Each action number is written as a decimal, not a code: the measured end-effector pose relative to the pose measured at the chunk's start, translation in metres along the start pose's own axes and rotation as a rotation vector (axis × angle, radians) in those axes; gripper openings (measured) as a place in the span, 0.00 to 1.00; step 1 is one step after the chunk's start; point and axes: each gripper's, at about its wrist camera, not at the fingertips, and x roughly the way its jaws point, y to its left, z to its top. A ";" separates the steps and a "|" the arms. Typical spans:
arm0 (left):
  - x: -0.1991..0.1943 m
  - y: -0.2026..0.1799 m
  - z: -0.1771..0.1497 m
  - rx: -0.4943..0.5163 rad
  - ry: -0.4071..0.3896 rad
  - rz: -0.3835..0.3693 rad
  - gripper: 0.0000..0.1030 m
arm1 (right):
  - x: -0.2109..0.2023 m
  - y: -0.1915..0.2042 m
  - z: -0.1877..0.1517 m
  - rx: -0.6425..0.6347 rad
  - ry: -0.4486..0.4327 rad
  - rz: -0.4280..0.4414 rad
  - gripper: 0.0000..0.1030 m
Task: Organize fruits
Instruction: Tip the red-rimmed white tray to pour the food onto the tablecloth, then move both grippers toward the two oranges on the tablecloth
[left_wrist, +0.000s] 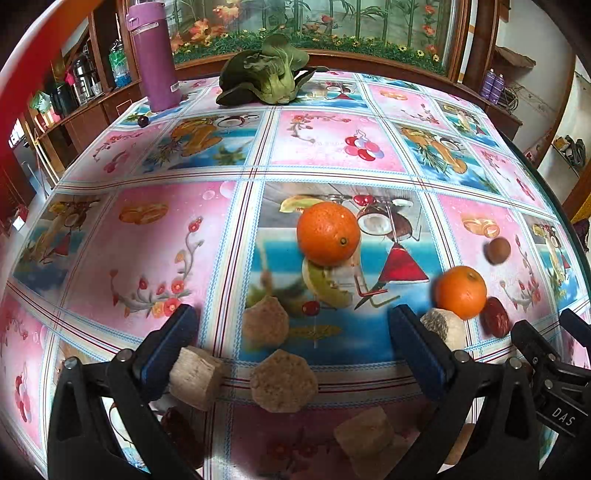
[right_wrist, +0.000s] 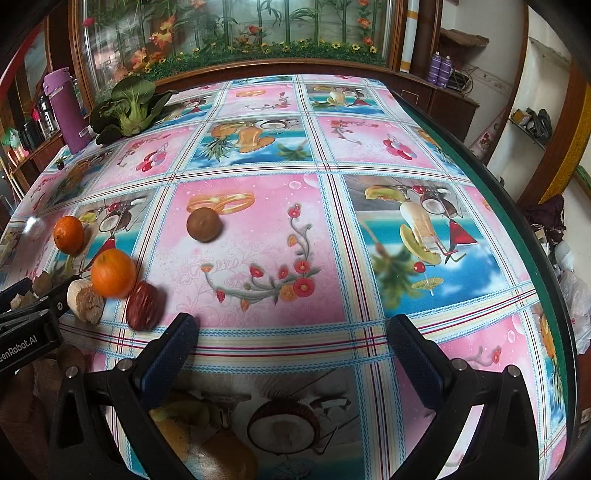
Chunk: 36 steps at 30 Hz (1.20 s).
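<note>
- Both tools I see spread wide and empty: left gripper (left_wrist: 291, 317) over tan cork-like chunks (left_wrist: 283, 380), right gripper (right_wrist: 293, 328) over the bright fruit-print tablecloth (right_wrist: 258, 258).
- Two round oranges: the larger orange (left_wrist: 328, 233) well apart ahead, the smaller orange (right_wrist: 112, 272) touching a wrinkled red date (right_wrist: 143, 305).
- One brown round fruit (right_wrist: 204, 224) lies alone.
</note>
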 end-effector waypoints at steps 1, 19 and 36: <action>0.000 0.000 0.000 0.000 0.000 0.000 1.00 | 0.000 0.000 0.000 0.000 0.000 0.000 1.00; -0.002 -0.001 0.000 -0.001 0.000 0.000 1.00 | 0.000 0.000 -0.001 0.001 0.000 0.001 1.00; -0.006 0.002 -0.003 -0.003 0.035 0.008 1.00 | 0.003 -0.002 -0.004 0.010 0.008 0.001 0.99</action>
